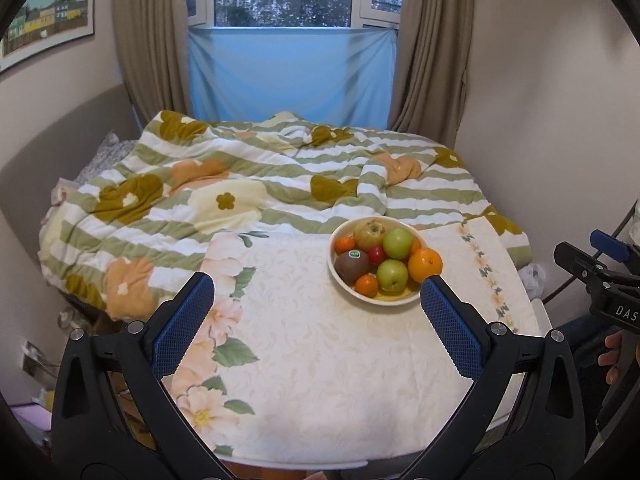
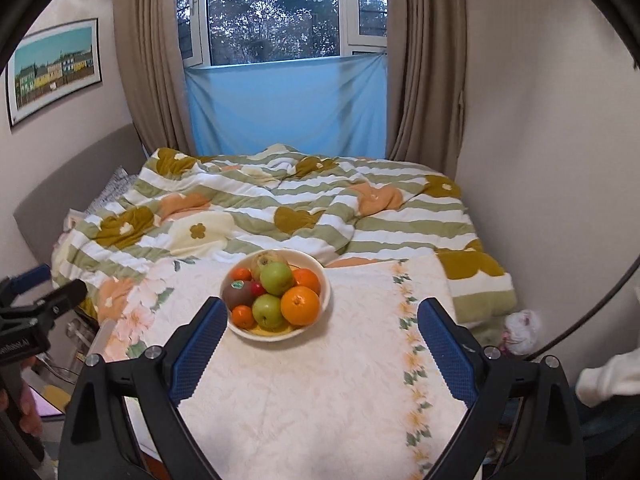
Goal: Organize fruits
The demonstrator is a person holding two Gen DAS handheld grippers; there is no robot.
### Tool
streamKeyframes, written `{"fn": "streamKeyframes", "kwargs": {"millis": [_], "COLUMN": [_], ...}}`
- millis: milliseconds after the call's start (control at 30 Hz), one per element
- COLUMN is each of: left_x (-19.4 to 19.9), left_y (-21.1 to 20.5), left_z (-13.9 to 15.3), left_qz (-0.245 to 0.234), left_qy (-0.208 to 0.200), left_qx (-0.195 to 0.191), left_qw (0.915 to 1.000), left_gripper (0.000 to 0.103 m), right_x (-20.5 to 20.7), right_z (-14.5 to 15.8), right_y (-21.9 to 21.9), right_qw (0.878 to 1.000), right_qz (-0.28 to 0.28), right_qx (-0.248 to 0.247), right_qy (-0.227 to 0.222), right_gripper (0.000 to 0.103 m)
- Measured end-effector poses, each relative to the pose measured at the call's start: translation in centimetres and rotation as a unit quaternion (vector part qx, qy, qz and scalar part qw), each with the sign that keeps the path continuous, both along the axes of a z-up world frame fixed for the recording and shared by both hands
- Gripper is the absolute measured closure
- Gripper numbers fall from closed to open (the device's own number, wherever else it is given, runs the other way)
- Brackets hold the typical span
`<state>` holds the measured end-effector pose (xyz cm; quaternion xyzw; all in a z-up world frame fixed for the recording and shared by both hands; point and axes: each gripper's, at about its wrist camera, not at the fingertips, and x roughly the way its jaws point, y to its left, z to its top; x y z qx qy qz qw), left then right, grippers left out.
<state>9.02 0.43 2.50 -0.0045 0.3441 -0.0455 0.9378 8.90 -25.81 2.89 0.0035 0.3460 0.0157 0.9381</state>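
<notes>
A cream bowl (image 1: 343, 285) stands on a table with a floral cloth (image 1: 320, 360), at its far side; it also shows in the right wrist view (image 2: 325, 280). It holds green apples (image 1: 398, 243), a large orange (image 1: 425, 265), small tangerines (image 1: 367, 285), a brown kiwi (image 1: 351, 266), a small red fruit (image 1: 376, 255) and a yellowish pear (image 1: 370, 233). My left gripper (image 1: 316, 296) is open and empty, short of the bowl. My right gripper (image 2: 323, 322) is open and empty, its left finger (image 2: 200, 352) next to the bowl's near rim.
A bed with a green striped flowered quilt (image 1: 248, 184) lies behind the table. Curtains and a window with blue cloth (image 1: 292, 76) are at the back. The wall is close on the right. The other gripper shows at the right edge (image 1: 600, 280).
</notes>
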Motion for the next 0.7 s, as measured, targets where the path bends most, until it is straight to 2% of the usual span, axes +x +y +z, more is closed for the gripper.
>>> {"fn": "streamKeyframes", "kwargs": {"millis": [167,333,700], "left_x": [-1.5,-2.4,-2.7], "left_y": [0.3,0.3,0.0], "left_z": [0.5,0.8,1.1], "left_qz": [0.0,-0.007,-0.009], "left_qy": [-0.009,-0.019,-0.027], "left_qx": [0.004,0.0,0.003], "left_qw": [1.0,0.9998,0.9996], "left_gripper": [0.0,0.0,0.0], "right_x": [-1.3,-2.0,-2.3], "right_z": [0.0,0.0,0.1], "right_y": [0.3,0.3,0.4], "right_qw": [1.0,1.0,1.0], "right_qz": [-0.016,-0.019,-0.022], "right_qx": [-0.013,-0.005,-0.004], "right_qy": [-0.001,0.002,-0.001], "right_gripper": [0.008,0.008,0.008]}}
